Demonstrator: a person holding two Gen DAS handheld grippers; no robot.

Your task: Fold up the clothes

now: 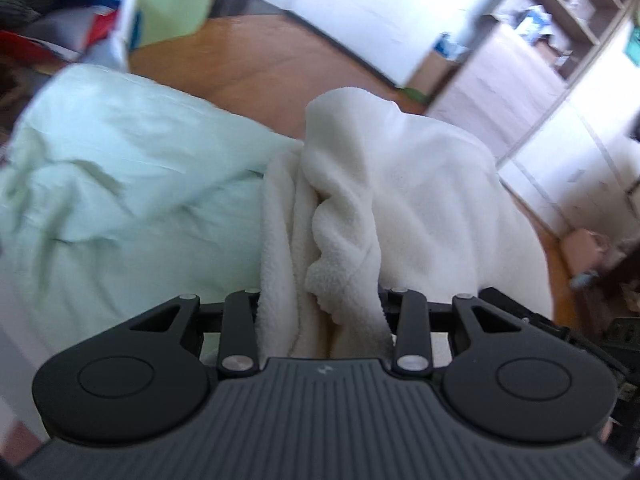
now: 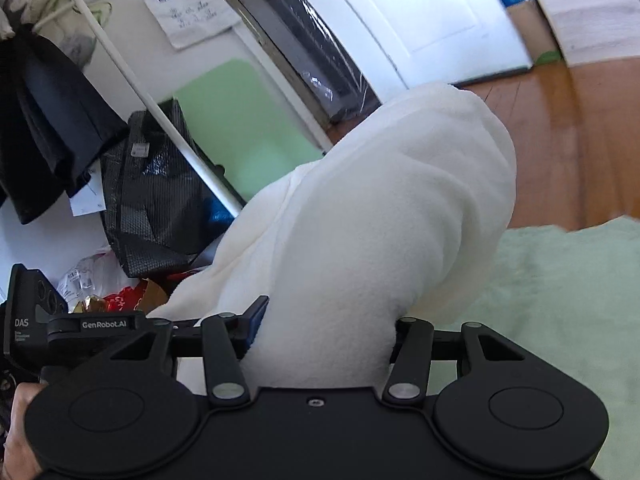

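Closest to my left wrist lens sits the left hand-held gripper (image 1: 320, 312), its two jaws clamped on one bunched fold of a white fleece garment (image 1: 380, 200). I count one such garment; it rises from between the jaws toward twelve o'clock, then drapes off toward three o'clock. At nine o'clock lies one pale green bed sheet (image 1: 100, 168), rumpled, touching the fleece along its left edge. Beyond, at twelve o'clock, I see wooden floor (image 1: 256, 68) and one white door (image 1: 372, 12); at two o'clock stands one open shelf unit (image 1: 568, 12), its contents too blurred to count.

Nearest my right wrist lens is the right hand-held gripper (image 2: 324, 340), also closed on the same fleece (image 2: 380, 208), a thicker wad of it, which lifts in one smooth hump toward one o'clock. The other gripper's body (image 2: 60, 328) shows at nine o'clock, with a hand (image 2: 20, 412) beneath it at eight o'clock. The green sheet (image 2: 560, 300) spreads at four o'clock. At ten o'clock I count one black woven bag (image 2: 156, 200) and one dark garment (image 2: 44, 128) hanging beside one white pole (image 2: 160, 116). Wooden floor (image 2: 580, 140) fills two o'clock.
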